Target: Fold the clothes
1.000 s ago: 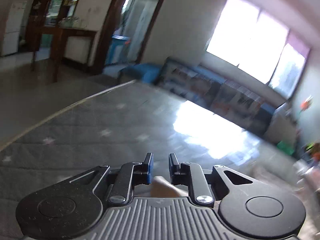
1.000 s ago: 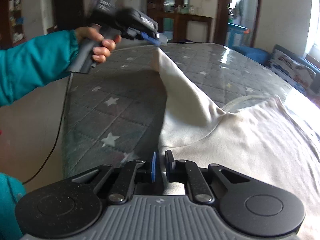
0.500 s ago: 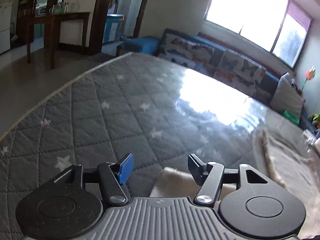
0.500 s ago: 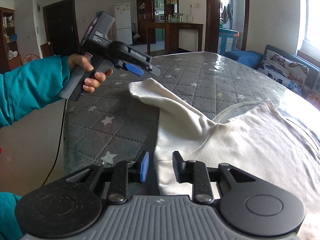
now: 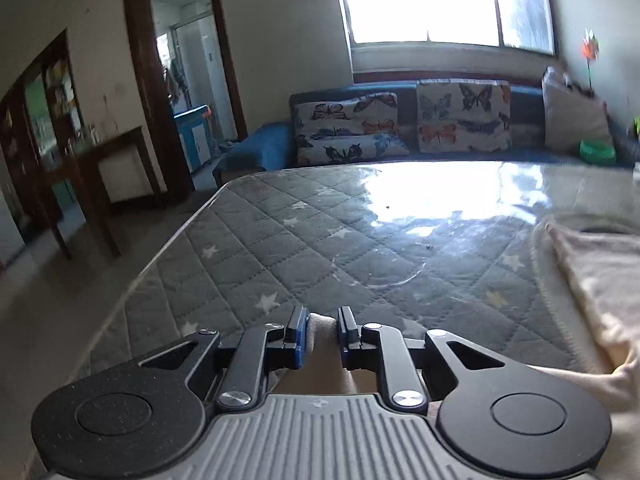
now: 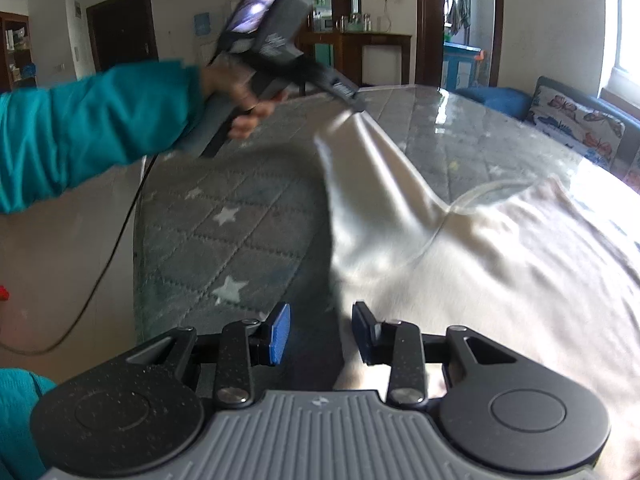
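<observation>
A cream T-shirt (image 6: 500, 264) lies on a grey star-quilted mattress (image 6: 224, 216). My left gripper (image 5: 322, 334) is shut on the end of the shirt's sleeve (image 5: 322, 344) and holds it lifted above the mattress. From the right wrist view the left gripper (image 6: 352, 100) shows at the sleeve's raised tip, with the sleeve (image 6: 372, 176) stretched up to it. My right gripper (image 6: 320, 334) is open, its jaws on either side of the shirt's near edge. The shirt body also shows at the right of the left wrist view (image 5: 600, 280).
The mattress's left edge (image 5: 160, 256) drops to the floor. A sofa with butterfly cushions (image 5: 400, 128) stands beyond the far end. A wooden table (image 6: 360, 52) and doorways are behind. A black cable (image 6: 104, 272) hangs from the left gripper.
The left gripper, open half a second ago, has closed on the sleeve end and lifted it again. The right gripper has opened wider and holds nothing.
</observation>
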Motion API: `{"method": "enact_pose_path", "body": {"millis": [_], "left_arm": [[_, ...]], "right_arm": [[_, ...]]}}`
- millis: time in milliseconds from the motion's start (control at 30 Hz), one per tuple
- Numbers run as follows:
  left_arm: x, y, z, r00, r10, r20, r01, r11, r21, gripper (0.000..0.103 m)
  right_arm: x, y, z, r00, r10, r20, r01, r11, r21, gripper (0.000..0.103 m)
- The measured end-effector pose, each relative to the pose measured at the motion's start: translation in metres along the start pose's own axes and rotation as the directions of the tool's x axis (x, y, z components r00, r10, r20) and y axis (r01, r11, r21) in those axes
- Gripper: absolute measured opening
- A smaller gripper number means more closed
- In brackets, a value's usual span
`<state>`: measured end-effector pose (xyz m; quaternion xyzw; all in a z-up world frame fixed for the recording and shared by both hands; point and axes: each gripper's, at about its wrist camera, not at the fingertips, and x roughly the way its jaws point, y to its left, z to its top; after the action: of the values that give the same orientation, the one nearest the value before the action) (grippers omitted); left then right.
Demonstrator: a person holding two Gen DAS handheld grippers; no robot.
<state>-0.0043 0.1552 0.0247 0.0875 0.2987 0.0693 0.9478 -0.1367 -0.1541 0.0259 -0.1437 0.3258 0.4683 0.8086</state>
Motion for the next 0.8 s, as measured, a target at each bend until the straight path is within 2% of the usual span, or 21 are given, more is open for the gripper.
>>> {"method": "enact_pose_path", "body": {"millis": [133,233,267,400,467,533,667,800], "left_arm": [[0.02,-0.015,-0.012,0.998,0.045,-0.047,-0.041,0.997,0.07,0.029],[0.026,-0.018,-0.019,0.992,0.126,-0.026,-0.123,0.987,0.099,0.052],[0.026,-0.016,-0.019,0.99,0.138,-0.032,-0.135,0.987,0.088,0.055],[0.024,-0.01,-0.022,0.984,0.174,-0.048,-0.17,0.982,0.08,0.061],[0.02,-0.007,-0.026,0.981,0.186,-0.049,-0.183,0.981,0.068,0.067],[0.017,-0.005,-0.028,0.978,0.202,-0.051,-0.199,0.978,0.063,0.072],[0.01,0.0,-0.028,0.975,0.216,-0.059,-0.214,0.976,0.032,0.078],[-0.004,-0.001,-0.022,0.973,0.23,-0.03,-0.231,0.973,-0.008,0.079]], "right_arm": [[0.001,0.001,-0.003,1.0,0.013,-0.007,-0.013,1.0,0.007,0.036],[0.002,0.003,-0.005,1.0,0.023,-0.013,-0.023,1.0,0.013,0.036],[0.002,0.003,-0.006,1.0,0.026,-0.014,-0.026,1.0,0.015,0.036],[-0.013,0.0,-0.009,0.999,0.047,0.027,-0.048,0.998,0.046,0.035],[-0.023,-0.004,-0.011,0.998,0.032,0.052,-0.035,0.997,0.072,0.038],[-0.04,-0.015,-0.017,0.997,-0.017,0.079,0.008,0.994,0.113,0.039],[-0.062,-0.039,-0.032,0.991,-0.114,0.071,0.099,0.977,0.191,0.041],[-0.091,-0.079,-0.059,0.967,-0.252,0.05,0.221,0.916,0.334,0.041]]}}
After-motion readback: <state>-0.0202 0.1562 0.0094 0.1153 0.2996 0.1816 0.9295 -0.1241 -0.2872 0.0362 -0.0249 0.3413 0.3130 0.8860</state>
